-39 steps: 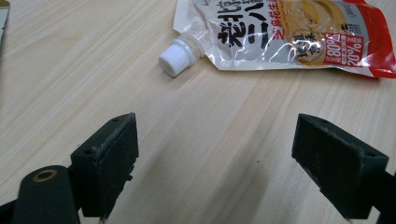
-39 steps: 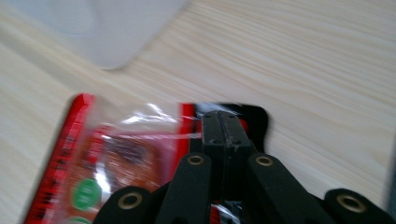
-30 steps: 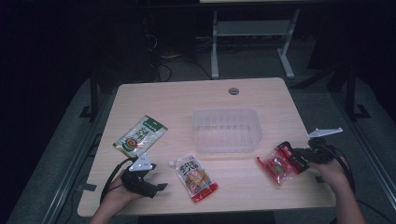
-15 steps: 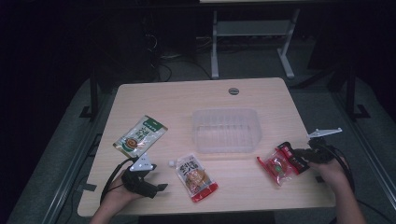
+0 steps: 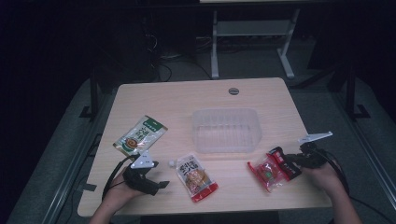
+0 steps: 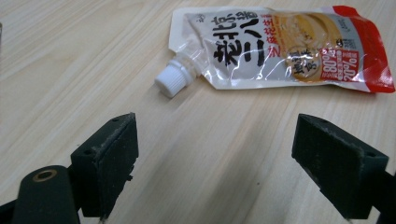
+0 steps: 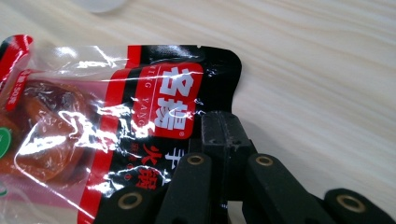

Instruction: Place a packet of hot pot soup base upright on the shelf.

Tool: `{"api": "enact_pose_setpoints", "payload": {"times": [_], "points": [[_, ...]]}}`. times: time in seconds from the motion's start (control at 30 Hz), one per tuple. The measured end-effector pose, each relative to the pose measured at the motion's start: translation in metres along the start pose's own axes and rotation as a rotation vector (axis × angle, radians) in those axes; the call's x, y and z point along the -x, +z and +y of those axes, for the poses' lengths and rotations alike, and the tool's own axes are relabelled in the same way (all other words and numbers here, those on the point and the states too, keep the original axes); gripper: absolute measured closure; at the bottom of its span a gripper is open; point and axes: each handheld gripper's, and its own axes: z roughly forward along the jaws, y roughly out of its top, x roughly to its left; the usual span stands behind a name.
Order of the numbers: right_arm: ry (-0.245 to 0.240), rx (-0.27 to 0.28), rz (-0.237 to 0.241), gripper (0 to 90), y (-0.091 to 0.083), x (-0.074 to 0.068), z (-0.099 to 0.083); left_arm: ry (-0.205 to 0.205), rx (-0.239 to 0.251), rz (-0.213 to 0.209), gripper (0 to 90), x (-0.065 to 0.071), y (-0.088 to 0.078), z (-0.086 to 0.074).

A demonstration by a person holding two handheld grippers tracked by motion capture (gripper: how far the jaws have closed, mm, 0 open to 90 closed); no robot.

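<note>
Progress: early, judged. Right hand-held gripper (image 5: pixel 288 164) clenched on edge of red packet (image 5: pixel 271 170), packet lying on table (image 5: pixel 187 98) right-front of tray (image 5: pixel 226 129), just beside it. Tray holds nothing.

Remaining: packet, spout pouch (image 5: pixel 196 177), green pouch (image 5: pixel 141 135) outside tray.

Left hand-held gripper (image 6: pixel 224 158) released, jaws wide, nothing between.

Packet long axis runs diagonal, gripped end away from tray.

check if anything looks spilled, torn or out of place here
Nothing stands out. Three sealed packets lie flat on the table; the clear tray sits upright; the right tool pinches the red packet at its edge.
</note>
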Motion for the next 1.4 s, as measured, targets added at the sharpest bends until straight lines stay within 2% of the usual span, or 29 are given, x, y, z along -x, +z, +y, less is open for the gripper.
{"api": "enact_pose_setpoints", "payload": {"times": [0.03,0.27,0.4,0.5,0.57,0.67,0.83,0.87,1.2,1.4], "points": [[0.000,0.000,0.000,89.8,0.000,0.000,0.000,-0.001,0.003,-0.001,14.1,0.001,0.000,0.001],[-0.048,-0.022,0.065,89.8,0.006,-0.023,0.004,0.016,0.014,-0.017,14.2,0.004,0.003,0.006],[-0.080,-0.019,0.088,89.8,0.009,-0.036,0.006,0.023,0.013,-0.024,14.2,0.004,0.004,0.008],[-0.098,0.003,0.094,89.8,0.003,-0.046,0.008,0.018,0.016,-0.025,14.1,0.004,0.003,0.008],[-0.123,0.017,0.116,89.8,-0.002,-0.055,0.008,0.010,0.030,-0.022,14.1,0.004,0.003,0.008],[-0.165,0.031,0.156,89.8,-0.005,-0.072,0.007,0.011,0.023,-0.019,14.1,0.002,0.002,0.008],[-0.210,0.006,0.202,89.7,-0.005,-0.097,0.004,0.003,0.027,-0.018,14.2,0.003,0.002,0.008],[-0.227,0.001,0.212,89.7,-0.003,-0.100,0.004,0.003,0.028,-0.018,14.1,0.003,0.003,0.008],[-0.239,0.001,0.258,89.8,0.010,-0.114,0.013,0.016,0.018,-0.022,14.2,0.004,0.004,0.009],[-0.277,-0.001,0.287,89.8,0.019,-0.125,0.023,0.020,0.022,-0.024,14.1,0.006,0.005,0.010]]}}
